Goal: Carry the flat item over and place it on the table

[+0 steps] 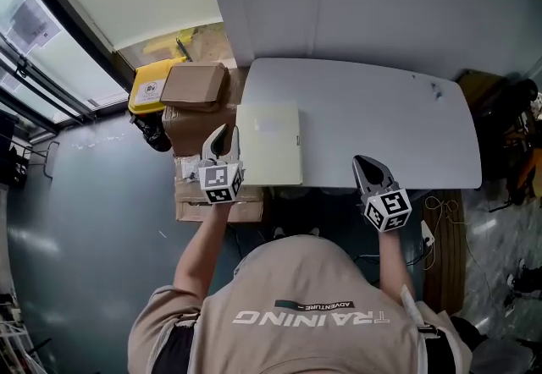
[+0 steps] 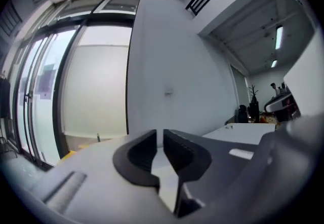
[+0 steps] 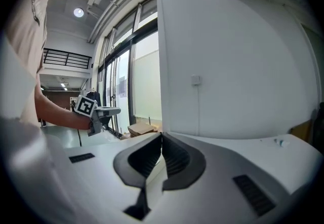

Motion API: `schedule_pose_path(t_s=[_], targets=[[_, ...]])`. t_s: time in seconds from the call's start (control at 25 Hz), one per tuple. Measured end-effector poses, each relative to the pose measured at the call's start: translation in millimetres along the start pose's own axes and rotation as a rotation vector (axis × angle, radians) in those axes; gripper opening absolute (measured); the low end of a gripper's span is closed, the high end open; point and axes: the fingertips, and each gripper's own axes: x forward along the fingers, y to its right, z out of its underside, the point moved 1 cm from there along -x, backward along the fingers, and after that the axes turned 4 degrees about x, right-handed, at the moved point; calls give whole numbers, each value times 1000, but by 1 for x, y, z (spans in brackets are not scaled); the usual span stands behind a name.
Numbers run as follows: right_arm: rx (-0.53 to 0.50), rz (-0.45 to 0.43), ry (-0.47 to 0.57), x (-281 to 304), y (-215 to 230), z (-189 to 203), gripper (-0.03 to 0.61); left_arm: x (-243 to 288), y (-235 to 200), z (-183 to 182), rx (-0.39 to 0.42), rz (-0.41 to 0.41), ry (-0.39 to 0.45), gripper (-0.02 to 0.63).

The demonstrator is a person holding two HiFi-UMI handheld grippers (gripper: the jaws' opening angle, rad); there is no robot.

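The flat item (image 1: 269, 144), a cream rectangular panel, lies on the left end of the white table (image 1: 381, 118). My left gripper (image 1: 222, 140) hovers just off the panel's left edge, over the cardboard boxes. In the left gripper view its jaws (image 2: 162, 142) stand almost together with only a thin slit between them and nothing in it. My right gripper (image 1: 369, 166) sits at the table's front edge, right of the panel, shut and empty (image 3: 161, 139). The right gripper view also shows the left gripper (image 3: 96, 114) out to the left.
Stacked cardboard boxes (image 1: 195, 86) and a yellow bin (image 1: 151, 85) crowd the floor left of the table. A white wall runs behind the table, with a window wall (image 1: 51, 51) at the far left. Dark clutter (image 1: 508, 118) and cables lie at the right.
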Motion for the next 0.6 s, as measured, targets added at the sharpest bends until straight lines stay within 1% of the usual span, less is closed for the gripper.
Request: schedule_pose_path(t_s=[0.04,0.08,0.2,0.32,0.52,0.6], targets=[[-5,2,15,0,1,-7,5,-2,0,-8,8,-19,17,17],[-11,5,33,0,2,-15,5,-3,0,-15,11,-30,26,8],[-31,18,84,3,6,-33,5,-1,2,-30,-3,-33,26,6],[-31,32,112,5,12,-44,5,3,4,-41,-21,-19,19,6],[-46,28,119,7,14,-61,5,11,10,-63,22,-21,29,6],[-55,39,117,5,14,-69,5,14,13,-70,31,-9,31,6]])
